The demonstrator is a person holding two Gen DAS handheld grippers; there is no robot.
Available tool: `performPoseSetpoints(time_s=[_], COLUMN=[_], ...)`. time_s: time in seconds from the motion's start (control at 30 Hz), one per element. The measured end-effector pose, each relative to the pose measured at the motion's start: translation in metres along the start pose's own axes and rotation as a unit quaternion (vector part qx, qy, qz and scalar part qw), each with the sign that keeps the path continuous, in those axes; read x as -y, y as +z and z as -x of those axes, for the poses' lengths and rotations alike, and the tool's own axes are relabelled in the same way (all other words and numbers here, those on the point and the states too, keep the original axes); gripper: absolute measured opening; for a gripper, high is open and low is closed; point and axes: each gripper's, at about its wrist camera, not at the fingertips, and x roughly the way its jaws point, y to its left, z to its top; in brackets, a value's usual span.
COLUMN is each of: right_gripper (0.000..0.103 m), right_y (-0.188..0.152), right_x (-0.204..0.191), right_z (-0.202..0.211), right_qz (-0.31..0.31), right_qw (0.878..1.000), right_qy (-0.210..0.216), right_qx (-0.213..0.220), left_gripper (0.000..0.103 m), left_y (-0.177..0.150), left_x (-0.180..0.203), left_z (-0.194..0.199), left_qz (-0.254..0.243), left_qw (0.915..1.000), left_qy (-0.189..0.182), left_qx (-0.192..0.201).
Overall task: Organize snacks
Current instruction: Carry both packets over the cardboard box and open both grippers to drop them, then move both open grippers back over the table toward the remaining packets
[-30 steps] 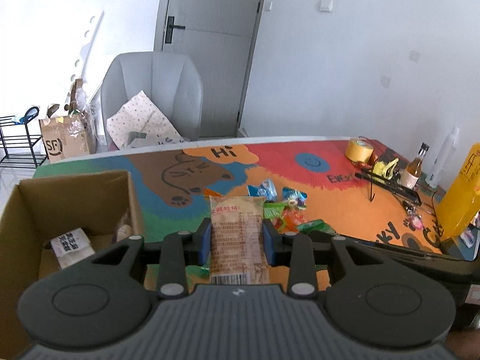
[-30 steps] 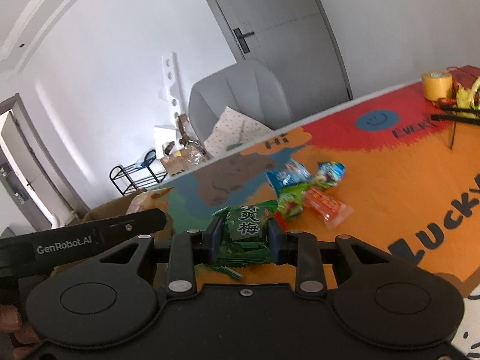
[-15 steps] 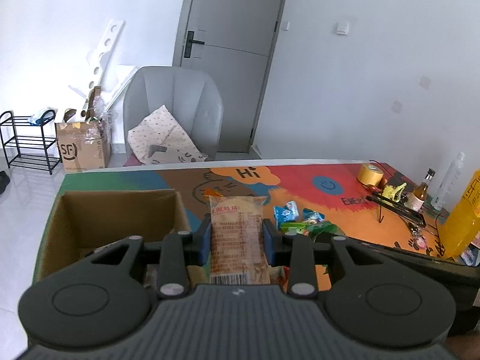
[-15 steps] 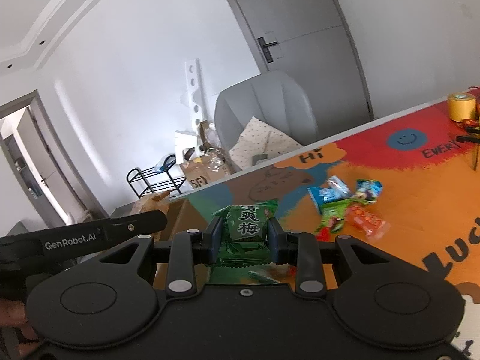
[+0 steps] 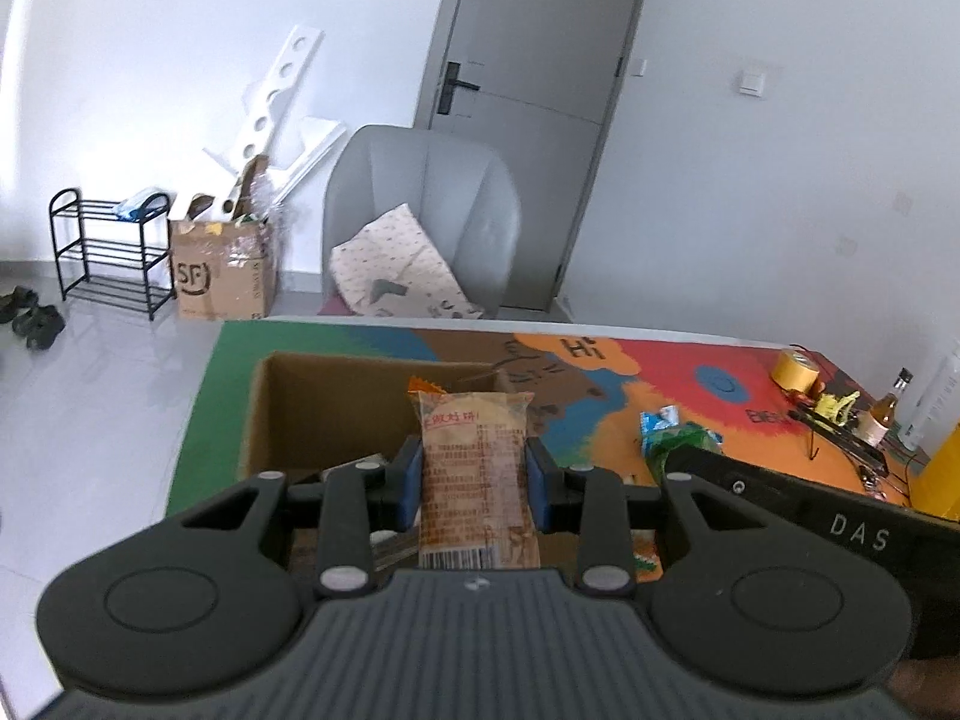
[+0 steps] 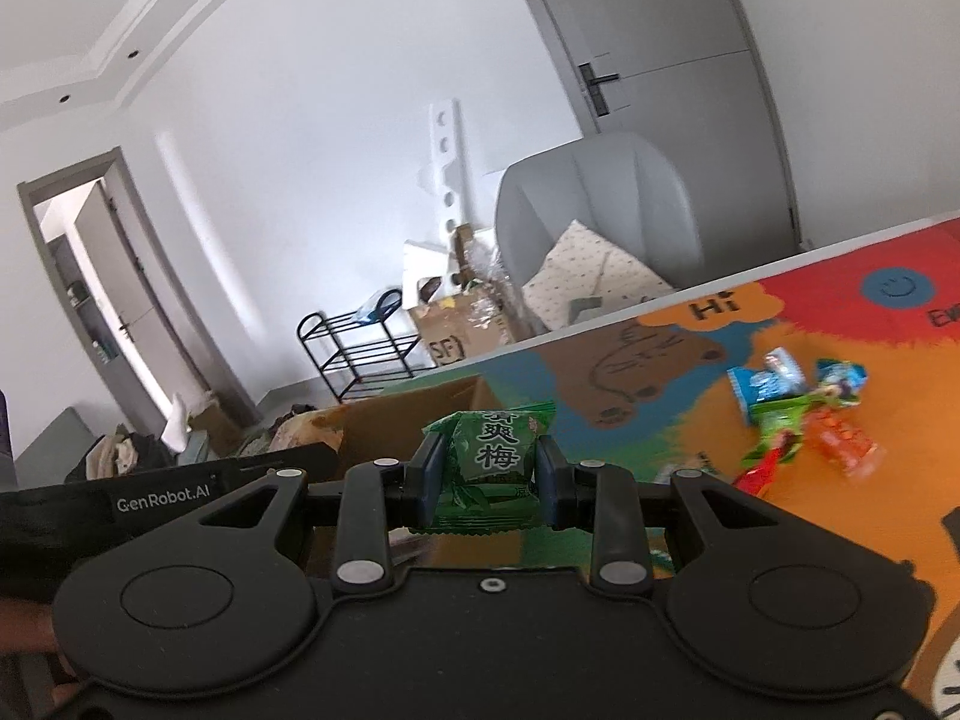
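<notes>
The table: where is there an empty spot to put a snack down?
The mat is bare between the cardboard box and the snack pile, around the brown bear drawing. The red part by the "Hi" is bare too. It is crowded at the pile and near the tape roll and bottle.

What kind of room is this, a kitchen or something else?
Probably a room in a home or small office, not a kitchen: a table with a colourful cartoon mat, a grey chair by a grey door, and a shoe rack with shoes beside it.

Both wrist views over shared box (image 5: 336,402)
</notes>
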Motion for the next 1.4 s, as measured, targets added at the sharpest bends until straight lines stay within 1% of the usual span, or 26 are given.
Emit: performPoseSetpoints(time_s=[0.3,0.33,0.43,0.57,0.7,0.77,0.8,0.87,0.93,1.03,1.1,1.13,1.2,1.27,1.4], right_gripper=[0.030,0.030,0.030,0.030,0.031,0.039,0.040,0.042,0.042,0.042,0.044,0.048,0.051,0.057,0.062], right_y=[-0.003,-0.003,-0.004,-0.005,-0.005,-0.004,-0.004,-0.004,-0.005,-0.006,-0.007,-0.007,-0.009,-0.010,-0.013], right_x=[-0.027,-0.030,-0.035,-0.045,-0.052,-0.054,-0.053,-0.052,-0.048,-0.040,-0.032,-0.028,-0.020,-0.013,0.004], right_z=[-0.012,-0.014,-0.018,-0.024,-0.029,-0.030,-0.030,-0.029,-0.026,-0.021,-0.017,-0.015,-0.008,-0.001,0.014], right_qz=[0.015,0.016,0.018,0.022,0.023,0.018,0.015,0.013,0.010,0.001,-0.006,-0.010,-0.015,-0.019,-0.032], right_qw=[1.000,0.999,0.999,0.999,0.998,0.998,0.998,0.998,0.999,0.999,0.999,1.000,1.000,1.000,0.999], right_qy=[0.021,0.024,0.029,0.034,0.043,0.051,0.051,0.046,0.040,0.028,0.017,0.012,0.002,-0.007,-0.024], right_qx=[-0.016,-0.018,-0.022,-0.026,-0.030,-0.034,-0.033,-0.031,-0.031,-0.028,-0.027,-0.026,-0.022,-0.016,-0.006], left_gripper=[0.034,0.036,0.040,0.043,0.051,0.056,0.060,0.066,0.076,0.083,0.085,0.086,0.087,0.088,0.089], left_y=[-0.005,-0.006,-0.006,-0.006,-0.004,-0.004,-0.004,-0.004,-0.004,-0.005,-0.006,-0.006,-0.008,-0.010,-0.013], left_x=[-0.024,-0.026,-0.033,-0.043,-0.050,-0.052,-0.053,-0.053,-0.052,-0.047,-0.040,-0.037,-0.029,-0.021,-0.002], left_z=[0.011,0.012,0.015,0.021,0.026,0.027,0.028,0.030,0.030,0.028,0.025,0.023,0.020,0.017,0.012], left_qz=[0.019,0.022,0.030,0.039,0.047,0.049,0.050,0.051,0.050,0.041,0.033,0.029,0.021,0.014,0.001], left_qw=[0.9997,0.9996,0.9993,0.9990,0.9986,0.9985,0.9984,0.9984,0.9984,0.9989,0.9993,0.9994,0.9997,0.9999,0.9999], left_qy=[0.010,0.012,0.018,0.021,0.024,0.024,0.025,0.024,0.023,0.019,0.014,0.011,0.006,0.000,-0.011], left_qx=[-0.007,-0.008,-0.011,-0.005,0.001,0.004,0.006,0.010,0.013,0.014,0.012,0.011,0.007,0.002,-0.005])
